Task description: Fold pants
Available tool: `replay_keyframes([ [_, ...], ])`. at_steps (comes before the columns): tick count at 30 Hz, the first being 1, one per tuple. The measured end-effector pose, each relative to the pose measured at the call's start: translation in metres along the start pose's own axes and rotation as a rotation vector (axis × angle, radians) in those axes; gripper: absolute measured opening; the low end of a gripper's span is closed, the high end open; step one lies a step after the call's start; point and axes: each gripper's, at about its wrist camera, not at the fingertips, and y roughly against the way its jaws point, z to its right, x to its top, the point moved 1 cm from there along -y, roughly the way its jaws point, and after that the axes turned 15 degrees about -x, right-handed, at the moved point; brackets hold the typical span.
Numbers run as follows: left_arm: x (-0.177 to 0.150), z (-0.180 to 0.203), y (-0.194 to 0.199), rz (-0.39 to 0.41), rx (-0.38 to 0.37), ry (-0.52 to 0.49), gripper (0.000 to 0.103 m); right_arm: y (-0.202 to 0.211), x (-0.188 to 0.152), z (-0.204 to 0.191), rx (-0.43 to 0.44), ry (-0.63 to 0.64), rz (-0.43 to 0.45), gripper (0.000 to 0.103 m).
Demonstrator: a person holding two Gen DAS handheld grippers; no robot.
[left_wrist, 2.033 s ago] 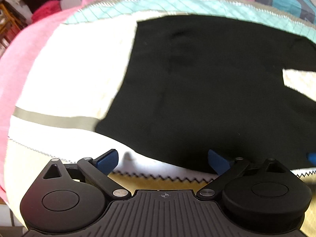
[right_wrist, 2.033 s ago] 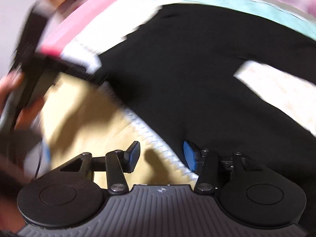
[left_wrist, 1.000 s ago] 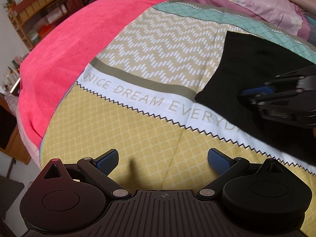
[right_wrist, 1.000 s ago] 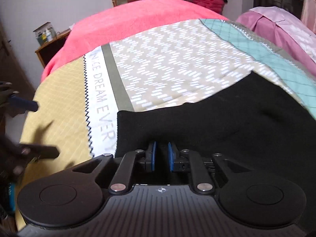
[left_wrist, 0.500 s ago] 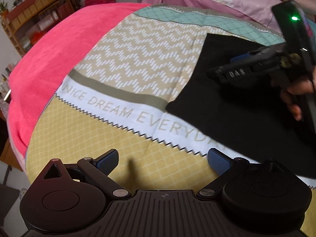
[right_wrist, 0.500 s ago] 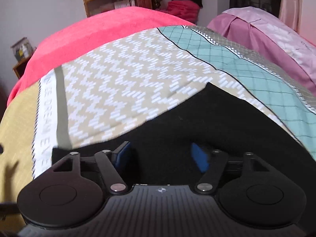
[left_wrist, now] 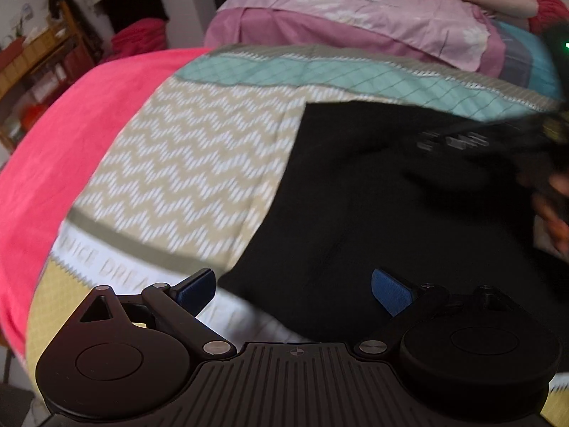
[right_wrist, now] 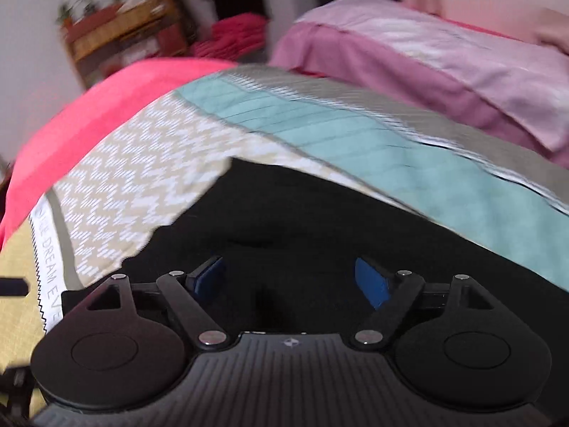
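Black pants point(left_wrist: 373, 195) lie flat on a patterned bedspread point(left_wrist: 185, 149). Their near left corner sits just ahead of my left gripper point(left_wrist: 293, 290), which is open with nothing between its blue pads. In the right wrist view the pants point(right_wrist: 302, 220) fill the lower middle. My right gripper point(right_wrist: 291, 279) hovers over the black cloth, its jaws opening wide, and the pads do not press on any fabric. The other tool and a hand point(left_wrist: 547, 192) show blurred at the right edge of the left wrist view.
The bedspread has a teal band point(right_wrist: 391, 156) at the far side and a lettered white stripe point(right_wrist: 46, 267) at the near left. A pink blanket point(left_wrist: 42, 163) covers the left side. Folded purple bedding point(right_wrist: 444, 71) lies beyond. Wooden shelves point(right_wrist: 121, 35) stand at the back left.
My right gripper has let go of the pants' edge, spread its jaws and moved across the cloth. My left gripper has shifted right, bringing the pants' corner close in front of it.
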Motion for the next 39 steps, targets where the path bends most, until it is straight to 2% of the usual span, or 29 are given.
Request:
replay_keyframes([
  [3,0.029,0.017,-0.025,0.007,-0.053,-0.006,0.103,0.037,-0.020,0.065,-0.106,-0.153,-0.014,0.083],
  [7,0.070,0.049,-0.065,0.005,-0.102,-0.026,0.103,0.092,-0.060,0.151,-0.247,-0.330,0.025,0.083],
  [12,0.106,0.080,-0.113,-0.001,-0.081,-0.044,0.103,0.154,-0.129,0.250,-0.532,-0.571,0.055,0.087],
  [15,0.111,0.082,-0.144,-0.044,-0.052,-0.031,0.103,0.175,-0.168,0.304,-0.706,-0.753,0.034,0.088],
  [17,0.107,0.076,-0.164,-0.089,-0.029,-0.014,0.103,0.179,-0.186,0.337,-0.784,-0.853,0.009,0.088],
  [19,0.102,0.068,-0.167,-0.074,-0.040,0.016,0.103,0.174,-0.196,0.361,-0.801,-0.946,-0.002,0.088],
  [21,0.100,0.071,-0.168,-0.070,-0.032,-0.004,0.103,0.165,-0.199,0.379,-0.787,-0.993,0.008,0.089],
  [24,0.099,0.071,-0.169,-0.070,-0.028,-0.007,0.103,0.146,-0.190,0.387,-0.790,-0.954,0.042,0.090],
  [25,0.100,0.072,-0.169,-0.073,-0.027,-0.002,0.103,0.141,-0.188,0.388,-0.788,-0.935,0.054,0.088],
  [27,0.103,0.073,-0.169,-0.077,-0.021,0.000,0.103,0.132,-0.180,0.389,-0.796,-0.890,0.072,0.066],
  [28,0.104,0.074,-0.169,-0.077,-0.018,0.000,0.103,0.138,-0.175,0.383,-0.825,-0.859,0.072,0.028],
  [29,0.104,0.074,-0.168,-0.076,-0.016,-0.001,0.103,0.138,-0.172,0.383,-0.791,-0.833,0.070,0.011],
  [30,0.104,0.074,-0.167,-0.077,-0.015,-0.001,0.103,0.142,-0.172,0.387,-0.770,-0.842,0.077,0.011],
  [32,0.104,0.075,-0.167,-0.077,-0.016,-0.002,0.103,0.164,-0.172,0.395,-0.803,-0.862,0.141,0.011],
  [33,0.104,0.075,-0.168,-0.077,-0.016,-0.002,0.103,0.166,-0.176,0.401,-0.824,-0.888,0.135,0.011],
  [35,0.104,0.075,-0.169,-0.075,-0.011,-0.005,0.103,0.156,-0.184,0.415,-0.784,-0.949,0.055,0.013],
  [36,0.104,0.076,-0.169,-0.076,-0.009,-0.005,0.103,0.159,-0.182,0.414,-0.798,-0.941,0.069,0.014],
  [37,0.104,0.076,-0.169,-0.076,-0.009,-0.004,0.103,0.164,-0.177,0.411,-0.828,-0.933,0.084,0.018],
  [38,0.104,0.076,-0.169,-0.076,-0.009,-0.005,0.103,0.169,-0.172,0.407,-0.866,-0.931,0.108,0.030],
  [39,0.104,0.075,-0.169,-0.075,-0.009,-0.007,0.103,0.172,-0.166,0.398,-0.919,-0.907,0.125,0.035],
])
